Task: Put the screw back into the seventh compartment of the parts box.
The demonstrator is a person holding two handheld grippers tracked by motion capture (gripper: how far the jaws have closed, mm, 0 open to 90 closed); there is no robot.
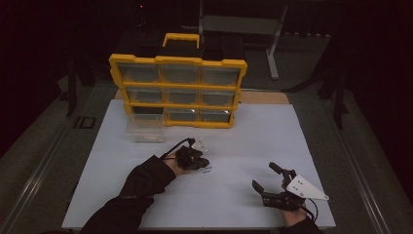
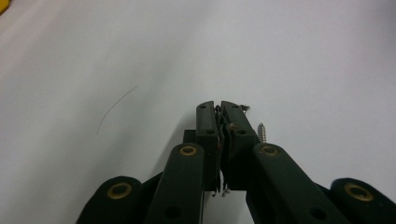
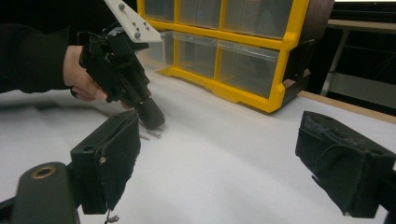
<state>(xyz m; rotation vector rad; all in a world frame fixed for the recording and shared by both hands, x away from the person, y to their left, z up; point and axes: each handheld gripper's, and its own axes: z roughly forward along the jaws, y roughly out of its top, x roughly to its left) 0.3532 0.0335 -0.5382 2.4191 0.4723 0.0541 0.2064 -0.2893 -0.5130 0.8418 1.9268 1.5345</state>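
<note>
Here, from the high view, we see the white tabletop [image 1: 253, 146] with a yellow drawer box [image 1: 178, 90] standing at its far side. One clear drawer [image 1: 144, 127] sits out on the tabletop just in front of the box's lower left corner. The left tongs [image 1: 198, 163] are down near the middle of the tabletop, and some small screws [image 1: 206, 169] lie right beside their tips. The right tongs [image 1: 267, 178] rest well apart from them, near the front edge, with their jaws spread wide and nothing between them.

Next, in the left gripper view, we look along the left tongs [image 2: 220, 109]. The two black jaws are pressed together at the tips. Something thin and dark sits in the slit between the pads, but we cannot tell what it is. One screw [image 2: 263, 132] lies on the white tabletop [image 2: 116, 56] just beside the right jaw, with another tiny bit of metal [image 2: 246, 108] near the tip.

Last, in the right gripper view, the right tongs [image 3: 219, 158] stand wide open over the bare tabletop [image 3: 224, 140]. Farther off, a hand [image 3: 81, 79] holds the left tongs [image 3: 152, 116] tip-down on the tabletop, with little screws [image 3: 150, 135] lying by the tip. The yellow drawer box [image 3: 233, 51] stands behind.
</note>
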